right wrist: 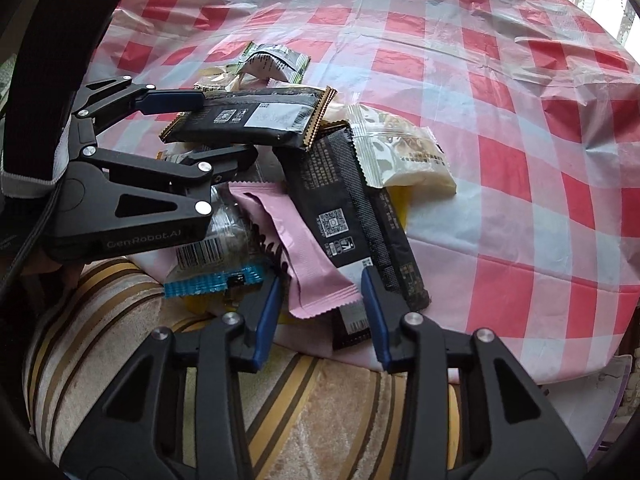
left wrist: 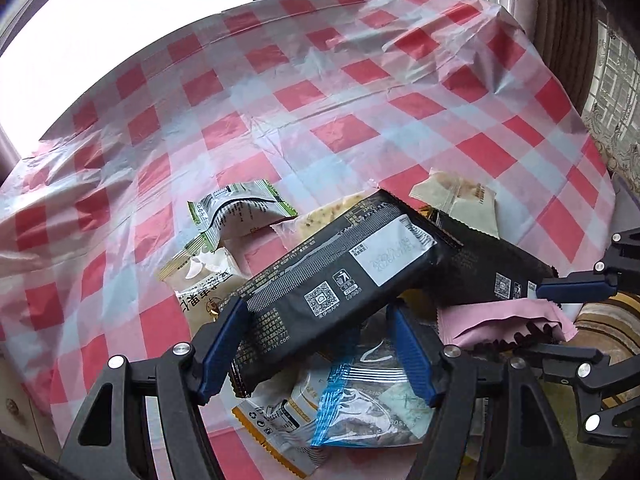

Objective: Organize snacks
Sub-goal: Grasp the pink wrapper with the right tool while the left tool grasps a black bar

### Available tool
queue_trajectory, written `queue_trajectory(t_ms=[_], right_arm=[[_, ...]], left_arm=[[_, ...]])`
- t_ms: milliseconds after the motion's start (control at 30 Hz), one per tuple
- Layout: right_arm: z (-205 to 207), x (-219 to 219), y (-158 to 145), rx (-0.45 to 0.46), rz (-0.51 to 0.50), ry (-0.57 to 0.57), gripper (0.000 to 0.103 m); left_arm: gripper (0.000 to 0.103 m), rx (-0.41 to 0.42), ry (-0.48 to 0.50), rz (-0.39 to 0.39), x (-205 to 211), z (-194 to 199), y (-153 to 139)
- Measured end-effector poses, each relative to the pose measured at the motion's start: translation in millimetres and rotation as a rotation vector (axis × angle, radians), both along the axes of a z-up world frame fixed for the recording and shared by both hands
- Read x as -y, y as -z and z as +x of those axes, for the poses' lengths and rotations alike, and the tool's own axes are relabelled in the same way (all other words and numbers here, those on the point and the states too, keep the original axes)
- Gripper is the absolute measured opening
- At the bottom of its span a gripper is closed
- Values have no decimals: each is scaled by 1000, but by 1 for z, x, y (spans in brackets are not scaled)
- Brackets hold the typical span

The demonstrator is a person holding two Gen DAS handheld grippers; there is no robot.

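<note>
A heap of snack packs lies at the near edge of the red-and-white checked table (left wrist: 320, 92). A black bar (left wrist: 340, 264) lies on top of it, crossing between the fingers of my left gripper (left wrist: 316, 312). The blue pads (left wrist: 224, 348) stand beside the bar and do not squeeze it, so the gripper is open. From the right wrist view the same bar (right wrist: 248, 120) sits between the left gripper's (right wrist: 226, 128) upper and lower fingers. My right gripper (right wrist: 320, 280) is shut on the end of a pink pack (right wrist: 304, 236), which looks puckered in the left wrist view (left wrist: 500, 316).
The heap also holds a second black bar (right wrist: 340, 200), a cream pack (right wrist: 400, 152), a green-and-white pack (right wrist: 276, 62) and a clear pack with a blue edge (right wrist: 216, 256). A striped cushion (right wrist: 120, 320) lies below the table's edge. A window is behind.
</note>
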State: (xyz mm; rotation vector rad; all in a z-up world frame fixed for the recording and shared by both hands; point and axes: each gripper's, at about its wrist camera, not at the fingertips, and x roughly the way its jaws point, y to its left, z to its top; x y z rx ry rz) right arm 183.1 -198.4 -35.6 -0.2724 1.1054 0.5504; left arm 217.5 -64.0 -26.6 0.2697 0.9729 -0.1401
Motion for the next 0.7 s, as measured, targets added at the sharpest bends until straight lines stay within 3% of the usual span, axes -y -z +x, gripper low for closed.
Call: queue_trajectory(t_ms=[100, 167, 333, 533, 667, 700], right_arm=[[3, -3, -1, 6, 13, -8, 37], [5, -4, -2, 5, 29, -14, 36], [3, -8, -4, 9, 42, -41, 36], [9, -15, -7, 29, 34, -35, 38], [10, -21, -9, 37, 31, -57, 59], [11, -22, -10, 41, 30, -60, 61]], left_arm=[[60, 16, -5, -14, -5, 6, 0], [43, 24, -17, -39, -10, 8, -2], [16, 38, -17, -86, -14, 8, -6], [4, 26, -18, -153, -19, 8, -8], [3, 24, -19, -171, -20, 8, -7], [3, 23, -19, -176, -21, 8, -7]])
